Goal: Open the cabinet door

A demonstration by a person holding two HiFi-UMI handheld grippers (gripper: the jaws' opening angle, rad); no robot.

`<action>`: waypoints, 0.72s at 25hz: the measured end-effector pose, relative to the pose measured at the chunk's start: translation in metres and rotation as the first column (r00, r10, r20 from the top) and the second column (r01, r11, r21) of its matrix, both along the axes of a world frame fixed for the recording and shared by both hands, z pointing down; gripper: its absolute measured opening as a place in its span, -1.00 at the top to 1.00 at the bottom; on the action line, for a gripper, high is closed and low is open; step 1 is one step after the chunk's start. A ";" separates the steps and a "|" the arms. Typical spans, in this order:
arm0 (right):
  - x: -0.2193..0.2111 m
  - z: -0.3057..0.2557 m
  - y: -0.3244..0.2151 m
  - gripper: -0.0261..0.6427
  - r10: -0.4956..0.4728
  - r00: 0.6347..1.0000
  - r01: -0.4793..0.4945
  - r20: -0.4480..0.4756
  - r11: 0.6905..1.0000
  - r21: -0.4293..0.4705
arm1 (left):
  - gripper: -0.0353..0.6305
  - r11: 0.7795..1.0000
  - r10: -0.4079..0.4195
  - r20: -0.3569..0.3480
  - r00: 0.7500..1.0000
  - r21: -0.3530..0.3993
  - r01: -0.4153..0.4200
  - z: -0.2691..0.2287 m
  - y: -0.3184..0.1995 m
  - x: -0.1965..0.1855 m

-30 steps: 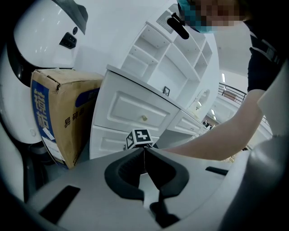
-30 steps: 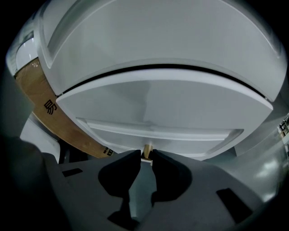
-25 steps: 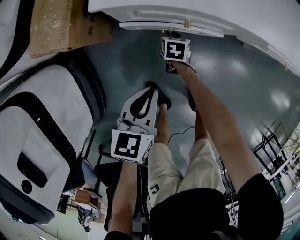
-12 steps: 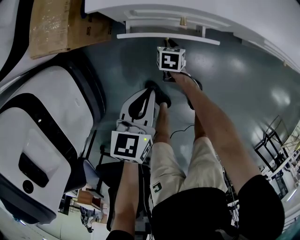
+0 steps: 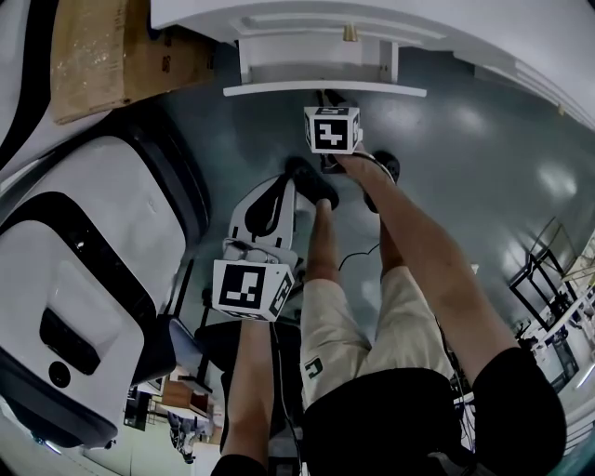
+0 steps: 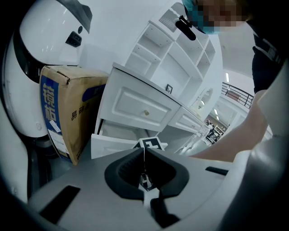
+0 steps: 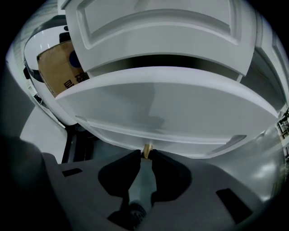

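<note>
The cardboard box point(image 5: 102, 56) is cut off (by the head view's top edge), its print illegible.

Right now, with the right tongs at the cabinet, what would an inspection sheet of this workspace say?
Surface: glossy grey floor.
Job's things: white cabinet door stands partly out from the cabinet; its brass knob is gripped.
Clutter: cardboard box beside the cabinet; large white machine shell on the left.
Grippers: right tongs shut on the knob; left tongs shut, empty, away from the door.
Cables: one dark cable on the floor by the person's legs.
Surroundings: open white shelving above the cabinet; upper drawer closed.
</note>
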State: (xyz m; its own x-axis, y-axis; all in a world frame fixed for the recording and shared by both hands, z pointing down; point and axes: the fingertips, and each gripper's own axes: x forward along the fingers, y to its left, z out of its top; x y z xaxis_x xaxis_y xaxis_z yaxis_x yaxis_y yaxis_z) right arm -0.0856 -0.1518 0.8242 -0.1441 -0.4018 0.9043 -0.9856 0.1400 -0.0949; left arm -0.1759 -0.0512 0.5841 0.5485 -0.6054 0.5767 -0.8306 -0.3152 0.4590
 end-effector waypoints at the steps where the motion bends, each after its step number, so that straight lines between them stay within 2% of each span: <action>1: -0.001 0.000 0.004 0.65 -0.006 1.000 0.006 0.005 1.000 -0.003 | 0.82 1.000 -0.002 0.002 1.000 0.000 0.002 0.000 0.000 -0.001; 18: -0.004 0.001 0.081 0.64 -0.053 0.997 0.057 0.064 0.996 -0.066 | 0.82 0.999 -0.037 0.032 0.999 -0.022 0.037 0.002 0.018 0.000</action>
